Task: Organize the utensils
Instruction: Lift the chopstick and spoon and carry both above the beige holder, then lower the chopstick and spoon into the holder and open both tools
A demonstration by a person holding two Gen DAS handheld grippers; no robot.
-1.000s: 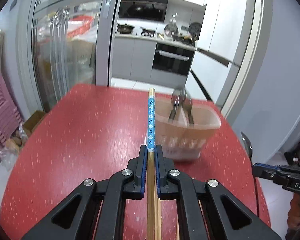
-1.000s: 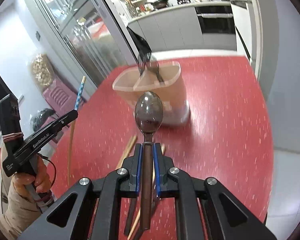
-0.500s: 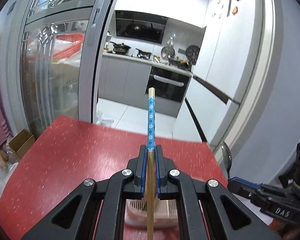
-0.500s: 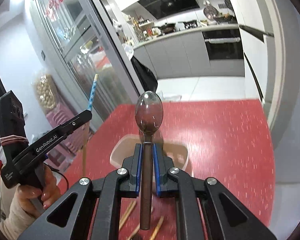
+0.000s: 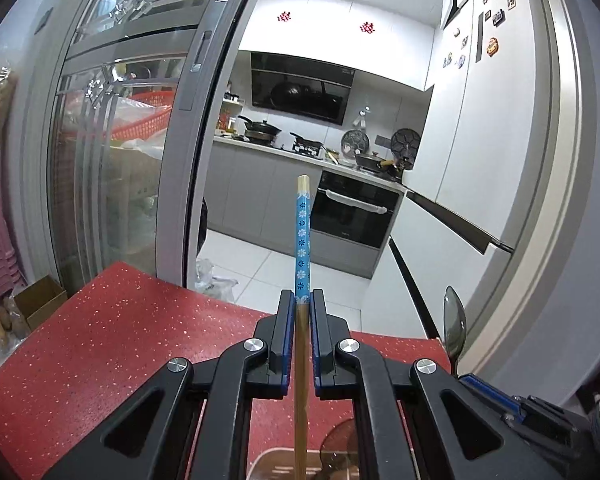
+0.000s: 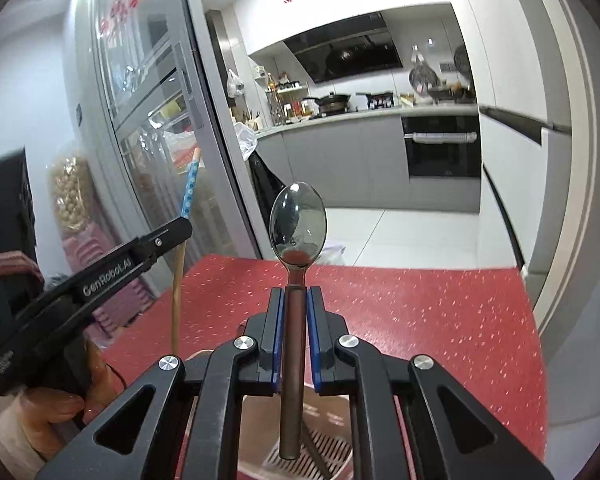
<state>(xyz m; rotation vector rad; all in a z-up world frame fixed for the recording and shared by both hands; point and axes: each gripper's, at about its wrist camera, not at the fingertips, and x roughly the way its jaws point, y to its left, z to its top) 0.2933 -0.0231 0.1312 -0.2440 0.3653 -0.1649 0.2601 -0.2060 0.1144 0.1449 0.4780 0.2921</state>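
Above the utensil holder [image 5: 300, 468], in the left wrist view, the left gripper [image 5: 299, 334] is clamped narrowly on a chopstick [image 5: 302, 236]. Its blue flowered end sticks up past the fingertips and its bare wooden end hangs down toward the holder's mouth. Held upright like this, the chopstick is probably lined up to drop in tail first. The gripper points gently downward, out over the red table [image 5: 112, 332] on which the holder stands. Right of the holder, the bowl of a spoon [image 5: 454, 330] rises beside the other tool's body.

Over the same holder [image 6: 332, 436], in the right wrist view, the right gripper [image 6: 296, 338] is pinched on the spoon's dark handle [image 6: 293, 380]. The spoon bowl [image 6: 298, 226] is up and the handle end hangs inside the holder's rim, above a slotted floor; whether it touches that floor cannot be told. This grip likely serves a handle-first drop. To the holder's left, a hand [image 6: 48, 412] holds the left gripper [image 6: 182, 226] tilted up and rightward, the chopstick [image 6: 180, 260] running steeply down through it toward the holder. Both tools sit close together over the holder, so the release seems near.
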